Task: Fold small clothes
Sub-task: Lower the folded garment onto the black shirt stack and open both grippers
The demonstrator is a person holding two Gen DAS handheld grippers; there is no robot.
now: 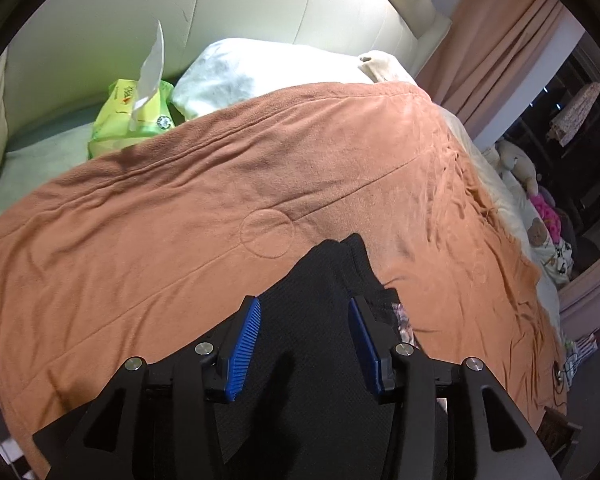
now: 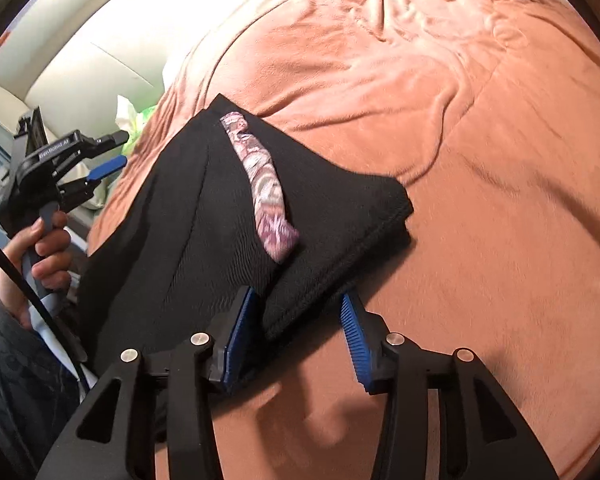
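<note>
Soft, limp black garment (image 2: 204, 216) on the blanket (image 2: 480, 160) is best pinched at its folded corner by both part-open, empty tongs (image 2: 298, 340).

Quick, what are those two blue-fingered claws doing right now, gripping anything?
Left gripper: open, over the black garment, gripping nothing.
Right gripper: open, a folded corner of the garment between its fingers, not pinched.

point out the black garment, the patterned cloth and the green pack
black garment (image 2: 332, 208), right wrist view, folded right part
patterned cloth (image 2: 266, 188), right wrist view, middle of the strip
green pack (image 1: 120, 120), left wrist view, front face
</note>
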